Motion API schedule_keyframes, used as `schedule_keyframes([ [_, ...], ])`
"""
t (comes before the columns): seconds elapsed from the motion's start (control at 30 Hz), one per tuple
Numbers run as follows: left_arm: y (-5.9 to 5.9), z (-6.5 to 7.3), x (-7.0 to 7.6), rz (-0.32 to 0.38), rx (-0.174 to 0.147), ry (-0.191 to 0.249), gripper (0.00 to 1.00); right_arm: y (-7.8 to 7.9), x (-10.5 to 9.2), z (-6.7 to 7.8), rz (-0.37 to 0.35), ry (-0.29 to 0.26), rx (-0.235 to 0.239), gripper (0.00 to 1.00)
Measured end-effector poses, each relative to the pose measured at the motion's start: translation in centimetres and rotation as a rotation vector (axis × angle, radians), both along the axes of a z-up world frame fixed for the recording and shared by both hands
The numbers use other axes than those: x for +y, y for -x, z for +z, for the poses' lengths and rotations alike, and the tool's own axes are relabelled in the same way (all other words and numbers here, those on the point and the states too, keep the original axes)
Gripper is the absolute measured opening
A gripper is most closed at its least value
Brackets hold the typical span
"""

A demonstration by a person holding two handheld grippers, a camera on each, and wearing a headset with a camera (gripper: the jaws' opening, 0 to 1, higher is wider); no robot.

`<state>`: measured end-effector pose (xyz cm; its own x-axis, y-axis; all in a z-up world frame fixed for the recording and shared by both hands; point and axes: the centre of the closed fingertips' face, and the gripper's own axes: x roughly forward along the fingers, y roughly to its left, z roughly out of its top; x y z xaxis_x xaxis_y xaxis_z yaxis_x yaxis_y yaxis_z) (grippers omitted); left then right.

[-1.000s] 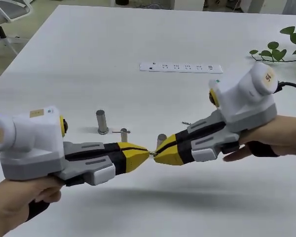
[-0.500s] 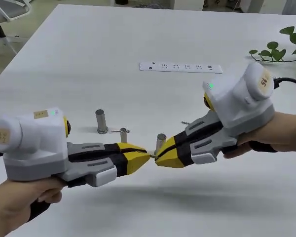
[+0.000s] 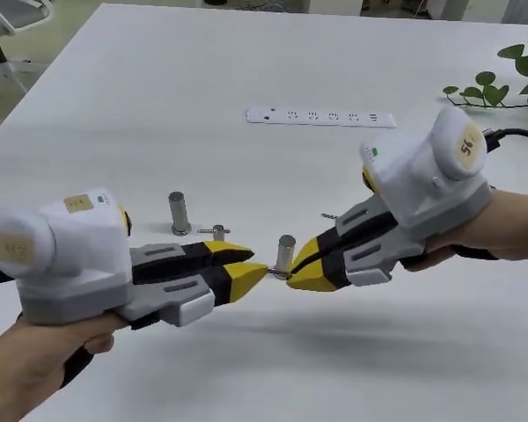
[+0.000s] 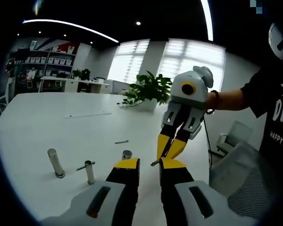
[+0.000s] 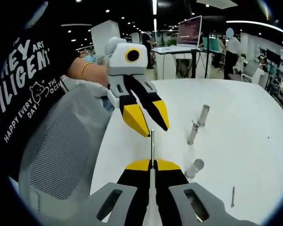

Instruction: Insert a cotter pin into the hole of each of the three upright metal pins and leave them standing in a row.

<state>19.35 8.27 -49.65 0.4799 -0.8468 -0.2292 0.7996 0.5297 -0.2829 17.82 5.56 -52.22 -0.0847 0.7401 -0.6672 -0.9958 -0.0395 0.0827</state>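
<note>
The right gripper [image 3: 292, 277] is clenching its jaws on a cotter pin [image 5: 152, 143], which is sticking straight out past the yellow tips toward the left gripper [image 3: 258, 264]. The left gripper is holding its jaws spread apart with nothing between them. Its tips are facing the right gripper's tips, right at the cotter pin's free end, though I cannot tell whether they are touching it. A person's hands are holding both grippers low over the white table [image 3: 158, 88], nose to nose near its front edge. Three metal pins are standing upright on the table in a loose row. The first metal pin [image 3: 178, 213] is standing farthest to the left, with nothing showing through it. The second metal pin [image 3: 218, 236] is standing just beside it and is carrying an inserted cotter pin [image 4: 81, 167] crosswise near its top. The third metal pin [image 3: 286, 252] is standing apart from those two, just behind the spot where the two grippers are meeting, and nothing is poking out of it. A spare cotter pin [image 3: 331, 216] is lying flat on the table near the right gripper's jaws, on their far side. A white power strip [image 3: 319, 117] is lying farther back across the table, and a leafy plant [image 3: 502, 83] is trailing in at the far right edge.
</note>
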Motion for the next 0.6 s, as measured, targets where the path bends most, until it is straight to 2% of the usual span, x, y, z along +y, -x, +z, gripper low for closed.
schedule_keyframes([
  [0.3, -0.7, -1.2, 0.1, 0.047, -0.071, -0.099, 0.17, -1.5, -1.6, -0.8, -0.036, 0.072, -0.054, 0.0],
  [0.37, -0.9, -1.6, 0.0, 0.054, -0.089, -0.133, 0.18, -1.8, -1.9, -1.0, -0.042, 0.083, -0.064, 0.0],
  [0.53, -1.3, -2.5, -0.5, 0.073, -0.085, -0.164, 0.19, -2.3, -2.7, -1.5, -0.044, 0.121, -0.092, 0.0],
  [0.6, -1.7, -2.9, -0.6, 0.085, -0.093, -0.187, 0.21, -2.5, -3.0, -1.7, -0.045, 0.129, -0.097, 0.0],
])
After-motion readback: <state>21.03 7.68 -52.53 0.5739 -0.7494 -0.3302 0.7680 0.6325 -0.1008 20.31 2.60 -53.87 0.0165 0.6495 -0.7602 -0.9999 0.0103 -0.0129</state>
